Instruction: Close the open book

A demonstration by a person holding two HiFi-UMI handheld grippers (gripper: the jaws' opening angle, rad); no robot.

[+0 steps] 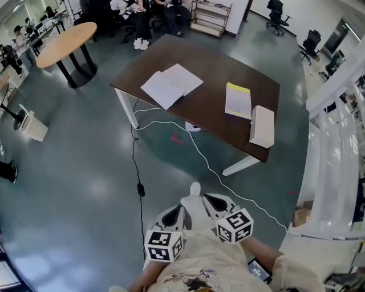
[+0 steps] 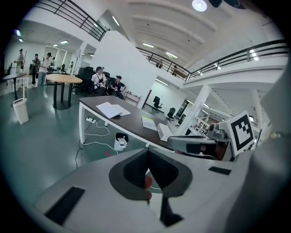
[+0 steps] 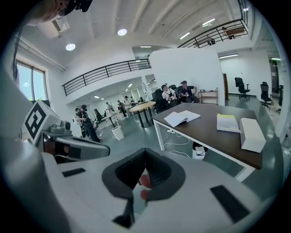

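Print on the open book [image 1: 171, 84] too small to read, seated people [image 1: 144, 17] cut off by head view's top edge, tabletop [image 1: 217, 68] hiding its far legs

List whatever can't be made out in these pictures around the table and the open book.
- Open book: print on its pages too small, all views.
- White block at the table's right end: box or closed book, too small, head view.
- Seated people beyond the table: cut off by the head view's top edge.
- Red mark on the floor: too small to identify.
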